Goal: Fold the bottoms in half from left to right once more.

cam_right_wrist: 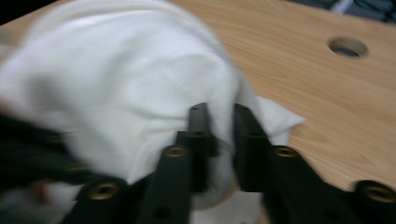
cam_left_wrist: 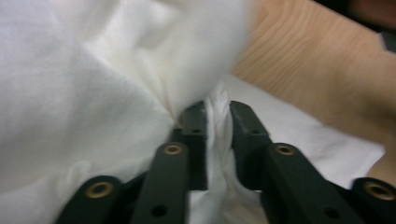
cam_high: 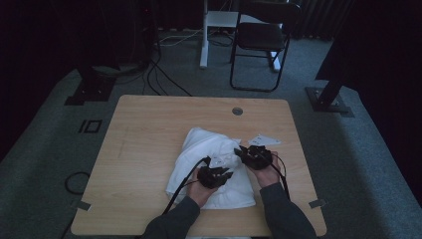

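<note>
A white cloth (cam_high: 201, 152) lies crumpled on the wooden table (cam_high: 144, 129), near its front middle. My left gripper (cam_high: 225, 173) rests on the cloth's front part; in the left gripper view a pinched fold of the cloth (cam_left_wrist: 93, 93) sits between the left gripper (cam_left_wrist: 217, 112) jaws. My right gripper (cam_high: 240, 150) is at the cloth's right edge. In the right gripper view the right gripper (cam_right_wrist: 220, 114) is shut on a bunched fold of the cloth (cam_right_wrist: 121, 84), which bulges up over the jaws.
A round cable hole (cam_high: 237, 111) sits near the table's far edge, also seen as the hole (cam_right_wrist: 348, 46). A white paper slip (cam_high: 264, 140) lies right of the cloth. A black chair (cam_high: 261, 37) and stand bases are on the carpet beyond.
</note>
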A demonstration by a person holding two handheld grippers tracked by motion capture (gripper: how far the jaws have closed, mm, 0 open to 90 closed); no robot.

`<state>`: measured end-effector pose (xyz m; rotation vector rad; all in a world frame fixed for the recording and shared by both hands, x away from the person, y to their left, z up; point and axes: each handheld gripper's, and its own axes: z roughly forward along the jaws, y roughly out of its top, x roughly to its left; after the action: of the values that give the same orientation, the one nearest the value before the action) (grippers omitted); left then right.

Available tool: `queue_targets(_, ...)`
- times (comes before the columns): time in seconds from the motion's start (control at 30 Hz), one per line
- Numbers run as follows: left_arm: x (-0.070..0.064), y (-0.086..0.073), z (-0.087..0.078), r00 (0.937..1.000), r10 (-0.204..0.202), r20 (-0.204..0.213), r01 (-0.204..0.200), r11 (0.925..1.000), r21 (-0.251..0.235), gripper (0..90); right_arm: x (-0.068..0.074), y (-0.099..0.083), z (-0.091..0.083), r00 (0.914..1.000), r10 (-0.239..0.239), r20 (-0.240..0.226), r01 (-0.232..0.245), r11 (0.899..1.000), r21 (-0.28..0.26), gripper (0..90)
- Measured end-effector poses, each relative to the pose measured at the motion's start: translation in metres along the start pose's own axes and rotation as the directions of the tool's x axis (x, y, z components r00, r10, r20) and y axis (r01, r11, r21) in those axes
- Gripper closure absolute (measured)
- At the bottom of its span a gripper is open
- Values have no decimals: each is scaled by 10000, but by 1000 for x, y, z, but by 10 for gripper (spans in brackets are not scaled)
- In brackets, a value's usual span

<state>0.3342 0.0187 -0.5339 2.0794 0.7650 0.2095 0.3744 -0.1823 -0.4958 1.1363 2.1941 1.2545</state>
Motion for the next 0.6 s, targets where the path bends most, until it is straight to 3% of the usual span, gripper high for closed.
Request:
queue_targets(0.07,-7,4,-15,9998,84,179,-78,9995,-305,676,-10,-2,6,9989,472,67,-472,9988,110,839)
queue_targets(0.17,-16,10,-44,9986,499,190,-477,9934,-1039,611,-17,-4,11,9981,610,126,-613,9978,242,840)
queue_targets(0.27,-17,14,-70,9948,862,-546,-933,9849,-1460,586,-21,-5,13,9977,655,165,-660,9974,288,828)
queue_targets(0.33,-14,14,-80,9887,913,-1192,-1075,9847,-1372,559,-24,-6,13,9970,751,210,-756,9968,276,809)
queue_targets(0.37,-10,13,-81,9857,882,-1434,-1072,9856,-1306,543,-25,-6,12,9967,781,229,-788,9965,287,794)
queue_targets(0.43,-6,10,-80,9850,807,-1528,-992,9881,-1178,516,-26,-7,11,9964,811,239,-818,9963,272,783)
queue_targets(0.5,5,-1,-71,9825,537,-1786,-678,9950,-740,498,-31,-6,8,9957,887,267,-893,9957,245,749)
queue_targets(0.6,15,-13,-59,9883,106,-1520,-173,9989,-426,546,-36,-7,3,9952,920,340,-930,9953,282,755)
